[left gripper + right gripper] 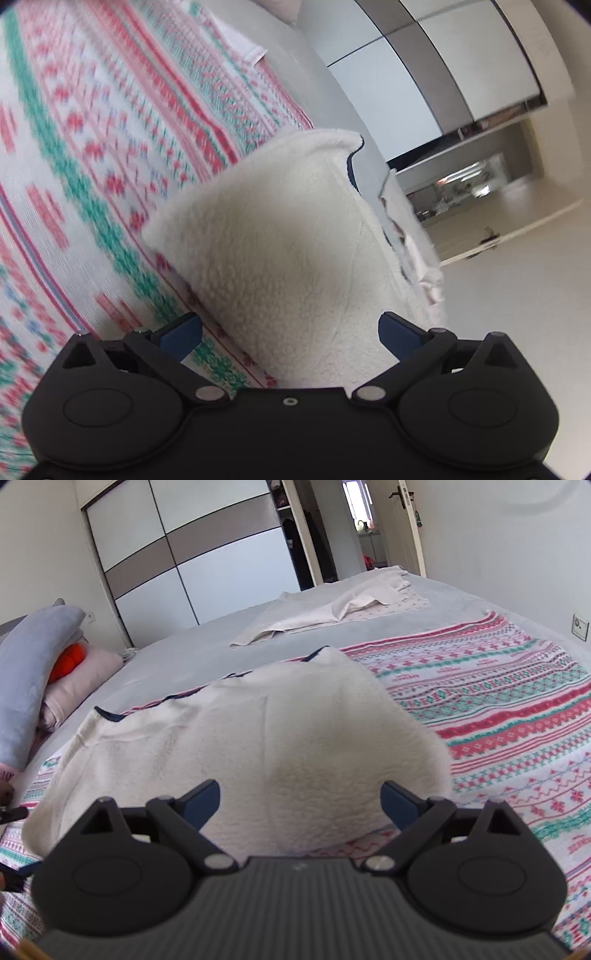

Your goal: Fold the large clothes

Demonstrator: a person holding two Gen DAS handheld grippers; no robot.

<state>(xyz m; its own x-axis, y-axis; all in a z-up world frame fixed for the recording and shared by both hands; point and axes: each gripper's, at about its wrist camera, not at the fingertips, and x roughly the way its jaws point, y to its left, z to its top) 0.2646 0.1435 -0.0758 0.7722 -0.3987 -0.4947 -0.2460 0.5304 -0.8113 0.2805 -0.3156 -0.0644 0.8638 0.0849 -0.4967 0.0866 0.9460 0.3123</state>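
Note:
A cream fleece garment [229, 734] with dark navy trim lies partly folded on a patterned red, green and white blanket [498, 701] on the bed. My right gripper [300, 799] is open, its blue-tipped fingers spread wide on either side of a rounded hump of the fleece. In the left wrist view the same fleece [280, 243] stands up as a folded flap over the blanket [92, 147]. My left gripper [290, 332] is open too, its fingers spread on either side of the fleece's near end. I cannot tell whether either gripper touches the fabric.
A pale spotted garment [332, 613] lies spread on the grey bedsheet [177, 661] farther back. Pillows and an orange item [68, 661] are piled at the left. A sliding wardrobe [192, 554] and an open door [406, 524] stand behind the bed.

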